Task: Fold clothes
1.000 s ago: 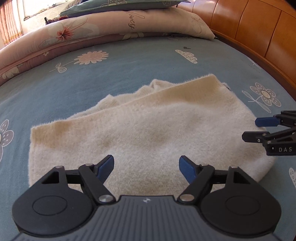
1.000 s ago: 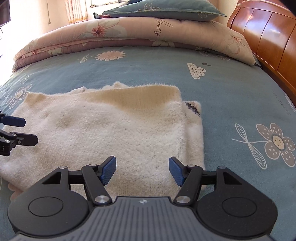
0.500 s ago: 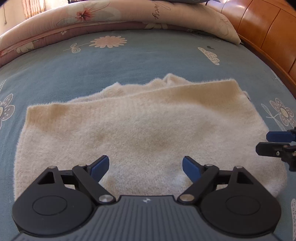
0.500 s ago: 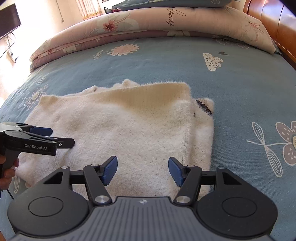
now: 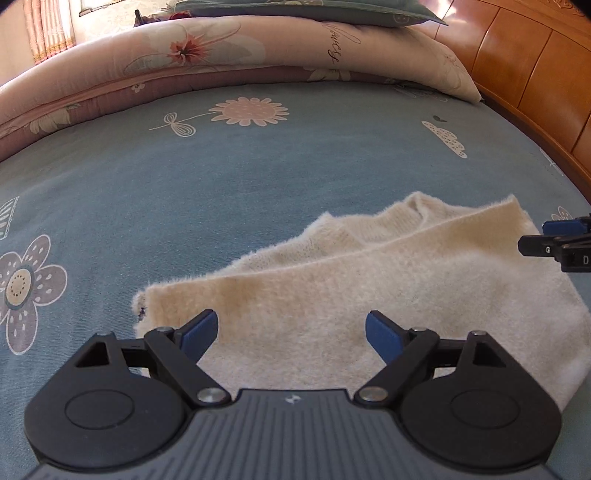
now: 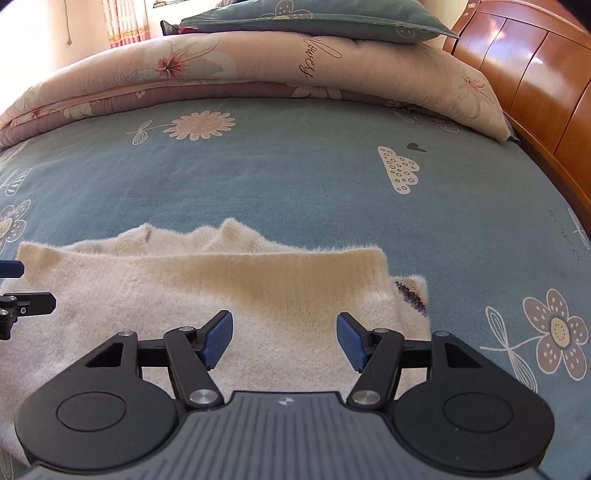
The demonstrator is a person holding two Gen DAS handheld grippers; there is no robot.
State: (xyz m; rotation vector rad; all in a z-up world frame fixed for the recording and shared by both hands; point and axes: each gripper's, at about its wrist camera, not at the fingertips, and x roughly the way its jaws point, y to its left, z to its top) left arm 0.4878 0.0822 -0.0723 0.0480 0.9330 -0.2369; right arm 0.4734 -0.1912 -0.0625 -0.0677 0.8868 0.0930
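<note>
The left gripper (image 5: 291, 332) hangs over the near left part of the sweater (image 5: 369, 295), its blue pads (image 5: 201, 334) spread wide with only the cream knit showing below the gap. Nothing is pinched between them; whether the tips brush the fabric cannot be told. The right gripper (image 6: 284, 338) hangs over the near right part of the sweater (image 6: 221, 295), its jaws also parted, a little less wide, and empty. Its pads (image 6: 218, 338) frame bare knit and grip nothing.

Each gripper shows at the edge of the other's view: the right gripper's tips (image 5: 557, 240) stand over the sweater's right edge, and the left gripper's tips (image 6: 22, 291) over its left edge, both apart from the cloth as far as can be seen.

The sweater lies folded flat on the blue sheet (image 5: 184, 184), near the front of the bed. A top layer runs across it, with a ribbed neckline (image 6: 221, 236) peeking out at the far edge. A dark patterned patch (image 6: 410, 295) shows at its right side.

Beyond it the sheet spreads out, printed with flowers and a cloud. Farther still lies a folded pink quilt (image 6: 258, 70), with a blue pillow (image 6: 314, 18) on top. A wooden headboard (image 6: 535, 74) runs along the right.
</note>
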